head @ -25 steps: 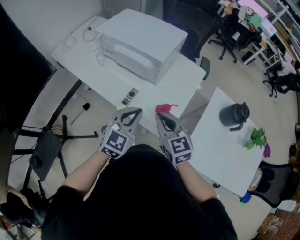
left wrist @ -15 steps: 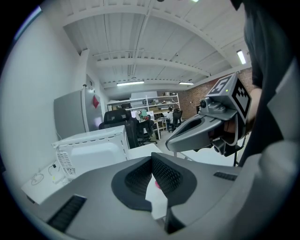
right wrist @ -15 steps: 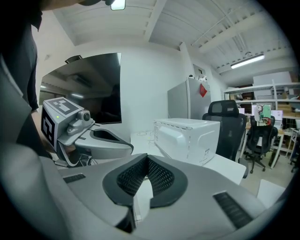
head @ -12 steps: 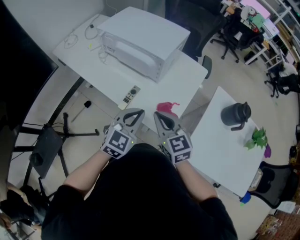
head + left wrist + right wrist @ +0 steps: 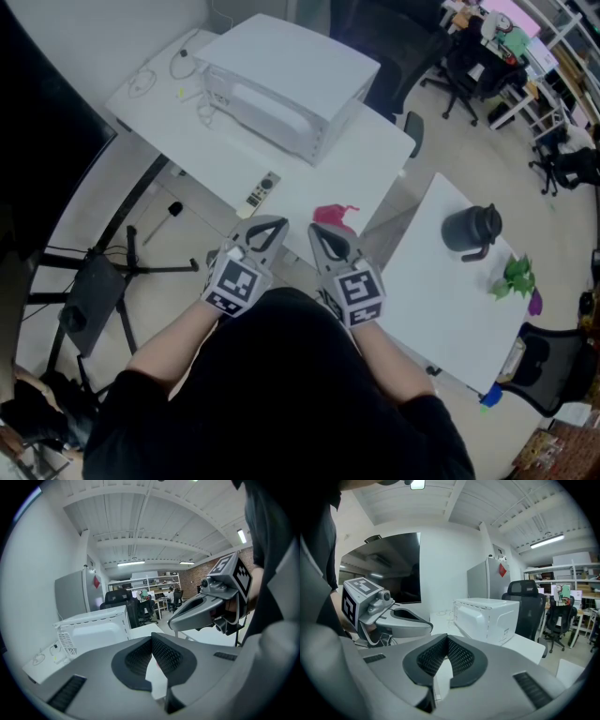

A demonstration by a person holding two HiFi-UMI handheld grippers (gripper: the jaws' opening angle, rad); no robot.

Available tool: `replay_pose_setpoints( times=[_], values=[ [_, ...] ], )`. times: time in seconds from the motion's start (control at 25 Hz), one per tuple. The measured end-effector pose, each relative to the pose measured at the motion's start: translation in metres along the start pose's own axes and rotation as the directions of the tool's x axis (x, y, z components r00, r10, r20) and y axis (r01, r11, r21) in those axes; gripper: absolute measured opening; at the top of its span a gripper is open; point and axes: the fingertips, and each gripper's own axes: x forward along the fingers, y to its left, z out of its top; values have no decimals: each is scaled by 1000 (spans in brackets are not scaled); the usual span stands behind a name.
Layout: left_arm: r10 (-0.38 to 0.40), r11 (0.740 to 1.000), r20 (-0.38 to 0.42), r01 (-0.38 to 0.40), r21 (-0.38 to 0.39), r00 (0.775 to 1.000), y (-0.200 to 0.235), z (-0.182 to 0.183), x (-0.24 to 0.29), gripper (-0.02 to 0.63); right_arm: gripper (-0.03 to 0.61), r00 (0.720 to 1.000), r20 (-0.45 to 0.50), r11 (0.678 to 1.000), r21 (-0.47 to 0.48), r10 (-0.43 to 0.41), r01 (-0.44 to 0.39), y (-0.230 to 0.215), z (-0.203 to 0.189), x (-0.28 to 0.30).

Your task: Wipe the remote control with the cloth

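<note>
remote (image 5: 262,191) btns too small, monitor (image 5: 37,141) cut off left

Pretty standard open office: pale floor (image 5: 439,150), white desk (image 5: 361,161) with a microwave (image 5: 281,82) on its far side, black chairs (image 5: 459,58) behind, strip lights (image 5: 547,540) overhead.

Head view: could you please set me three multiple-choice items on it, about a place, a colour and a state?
1. Where is the remote?
A. on the floor
B. on the table, left of the cloth
C. in a gripper
2. What colour is the cloth?
A. green
B. white
C. pink
3. How are the left gripper and right gripper?
A. both shut, empty
B. both open
C. each holding something
Answers: 1 B, it lies on the white top; 2 C, plainly pink; 3 A, jaws meet with nothing between.
</note>
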Motion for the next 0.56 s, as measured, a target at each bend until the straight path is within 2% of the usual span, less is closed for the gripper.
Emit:
replay_pose_setpoints(
  times=[0.32, 0.56],
  values=[
    [-9, 1000, -3, 9, 24, 1000, 2, -3, 3, 6, 5, 1000, -3, 1000, 0, -4, 4, -2, -2, 2],
    [6, 1000, -7, -6, -5, 1000, 2, -3, 3, 6, 5, 1000, -2, 1000, 0, -6, 6, -3, -2, 1]
  ],
)
